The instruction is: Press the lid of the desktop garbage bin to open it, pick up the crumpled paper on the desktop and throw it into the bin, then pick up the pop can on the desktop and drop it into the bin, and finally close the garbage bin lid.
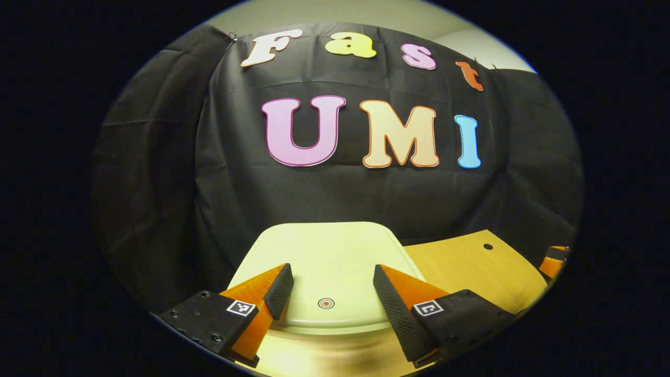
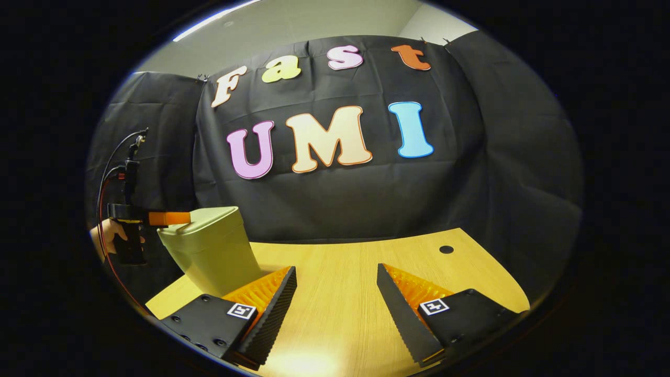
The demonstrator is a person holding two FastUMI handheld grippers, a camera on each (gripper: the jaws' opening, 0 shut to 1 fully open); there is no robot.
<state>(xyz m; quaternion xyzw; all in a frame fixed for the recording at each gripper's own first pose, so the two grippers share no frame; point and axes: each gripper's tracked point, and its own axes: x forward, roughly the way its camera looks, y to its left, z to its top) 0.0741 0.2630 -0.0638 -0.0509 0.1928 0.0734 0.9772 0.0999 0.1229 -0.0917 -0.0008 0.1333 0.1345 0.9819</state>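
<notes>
The pale green garbage bin stands on the left end of the wooden desk, its lid down. In the left gripper view the lid lies right under me, with a small round press mark near its front edge. My left gripper is open, its fingers spread either side of that mark, just above the lid. In the right gripper view the left gripper reaches level over the lid's near edge, held by a hand. My right gripper is open over bare desk, with nothing between its fingers.
The wooden desk runs right from the bin and has a small cable hole near its back right. Black cloth walls close the back and sides. Part of the right gripper shows at the far right of the left gripper view.
</notes>
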